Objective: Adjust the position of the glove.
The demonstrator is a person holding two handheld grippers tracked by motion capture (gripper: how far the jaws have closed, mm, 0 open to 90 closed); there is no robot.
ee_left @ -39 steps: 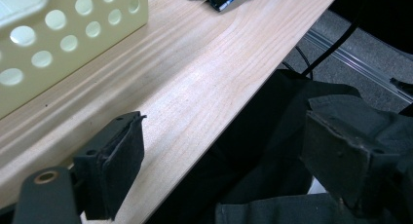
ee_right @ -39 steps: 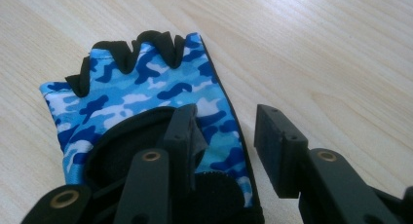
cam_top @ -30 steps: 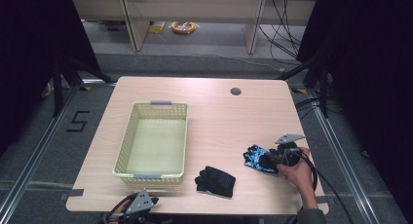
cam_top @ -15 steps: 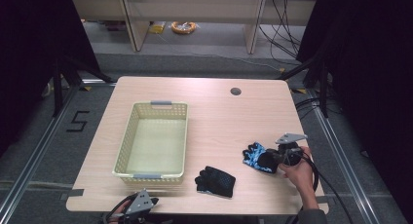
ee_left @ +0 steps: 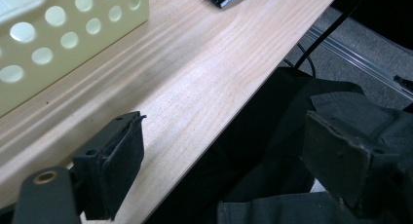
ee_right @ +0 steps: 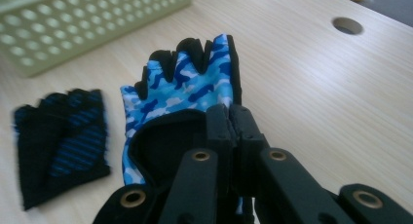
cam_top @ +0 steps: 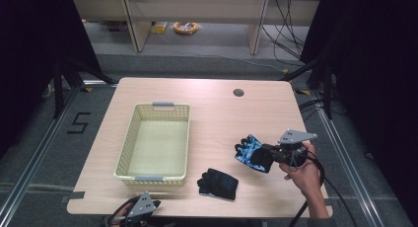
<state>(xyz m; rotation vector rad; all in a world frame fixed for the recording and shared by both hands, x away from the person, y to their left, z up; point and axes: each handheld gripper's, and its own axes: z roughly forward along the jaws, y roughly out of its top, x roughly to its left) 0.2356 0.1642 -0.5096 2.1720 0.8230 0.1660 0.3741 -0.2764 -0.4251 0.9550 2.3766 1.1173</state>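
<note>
R gripper (cam_top: 266, 153) clamped on blue camo glove (cam_top: 251, 152) cuff, off desk nr right edge; basket (cam_top: 129, 147) lies to its left. L gripper (ee_left: 219, 170) jaws apart, idle at front edge.

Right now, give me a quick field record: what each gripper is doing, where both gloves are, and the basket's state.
right gripper: shut on the cuff of the blue camouflage glove, held at the table's right side
left gripper: open, nothing between the jaws, at the table's near edge
black glove: flat on the table, near edge, right of the basket
basket: pale yellow, perforated, nothing inside
table: light wood, round hole near the far edge
</note>
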